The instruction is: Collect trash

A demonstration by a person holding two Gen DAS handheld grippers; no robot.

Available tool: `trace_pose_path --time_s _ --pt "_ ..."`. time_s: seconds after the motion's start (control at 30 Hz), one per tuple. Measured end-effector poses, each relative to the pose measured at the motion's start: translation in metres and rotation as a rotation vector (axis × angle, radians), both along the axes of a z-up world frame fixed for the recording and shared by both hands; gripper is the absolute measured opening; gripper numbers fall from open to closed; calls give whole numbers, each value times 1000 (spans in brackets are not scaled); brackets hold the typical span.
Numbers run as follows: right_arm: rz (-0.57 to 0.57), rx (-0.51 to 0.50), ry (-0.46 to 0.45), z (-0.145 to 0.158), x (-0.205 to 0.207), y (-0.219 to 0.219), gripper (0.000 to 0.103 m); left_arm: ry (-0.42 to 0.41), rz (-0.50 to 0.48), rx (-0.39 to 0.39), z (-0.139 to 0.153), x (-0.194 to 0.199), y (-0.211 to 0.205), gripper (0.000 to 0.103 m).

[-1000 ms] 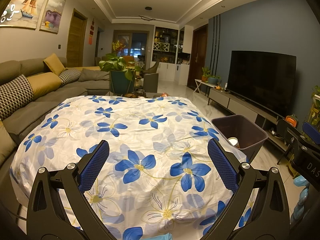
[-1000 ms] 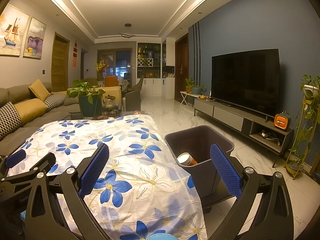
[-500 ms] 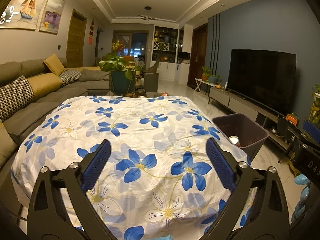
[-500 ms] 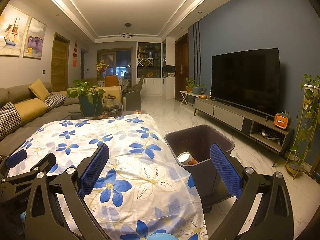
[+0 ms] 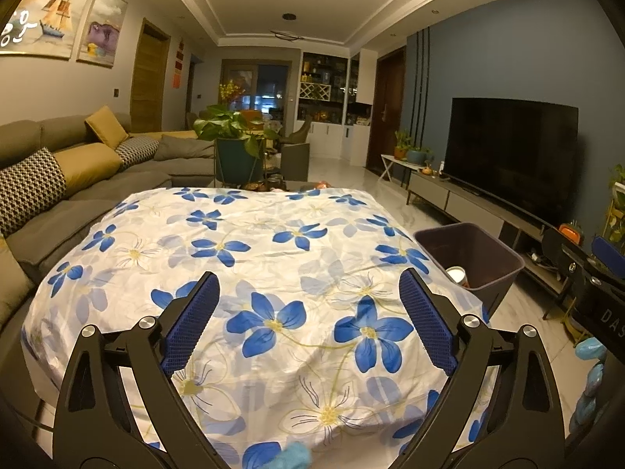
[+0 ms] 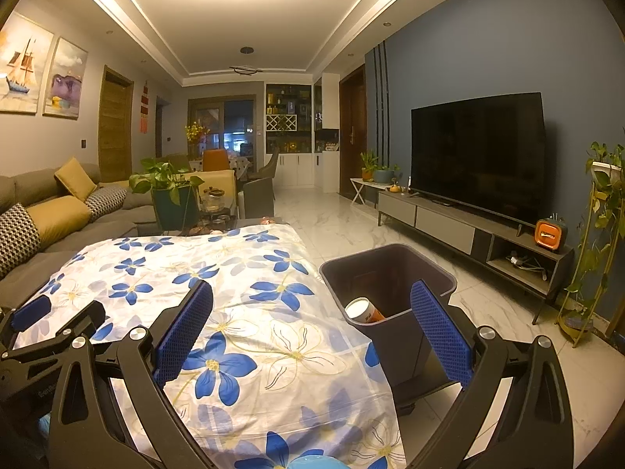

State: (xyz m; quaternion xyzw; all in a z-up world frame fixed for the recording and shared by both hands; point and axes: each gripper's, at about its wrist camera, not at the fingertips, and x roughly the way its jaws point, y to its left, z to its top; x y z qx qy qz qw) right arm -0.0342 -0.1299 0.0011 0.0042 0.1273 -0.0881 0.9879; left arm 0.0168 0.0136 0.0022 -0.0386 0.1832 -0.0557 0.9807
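Note:
A dark grey trash bin (image 6: 390, 269) stands on the floor at the right edge of the table covered by a white cloth with blue flowers (image 6: 242, 293). Inside it lies a white-and-orange can (image 6: 363, 310); the same bin (image 5: 472, 258) and can (image 5: 457, 275) show in the left wrist view. My left gripper (image 5: 308, 324) hangs open above the near half of the cloth (image 5: 254, 265), nothing between its blue pads. My right gripper (image 6: 312, 336) is open too, over the table's right edge, its right finger in front of the bin. The left gripper (image 6: 47, 324) also appears at lower left.
A grey sofa (image 5: 70, 179) with yellow and patterned cushions runs along the left. A potted plant (image 5: 234, 148) stands beyond the table. The TV (image 6: 476, 156) on a low cabinet (image 6: 461, 230) lines the right wall, with a plant stand (image 6: 597, 242) further right. Marble floor (image 6: 336, 222) lies between.
The left gripper's view has risen and tilted slightly, with its fingers a touch closer together. The right gripper, bin and can stay as they were.

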Motion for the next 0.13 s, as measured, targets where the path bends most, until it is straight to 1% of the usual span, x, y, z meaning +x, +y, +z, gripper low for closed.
trace_pose_path --time_s 0.13 --pt "-1 3 1 0 -1 -2 97 7 11 -10 -3 3 3 92"
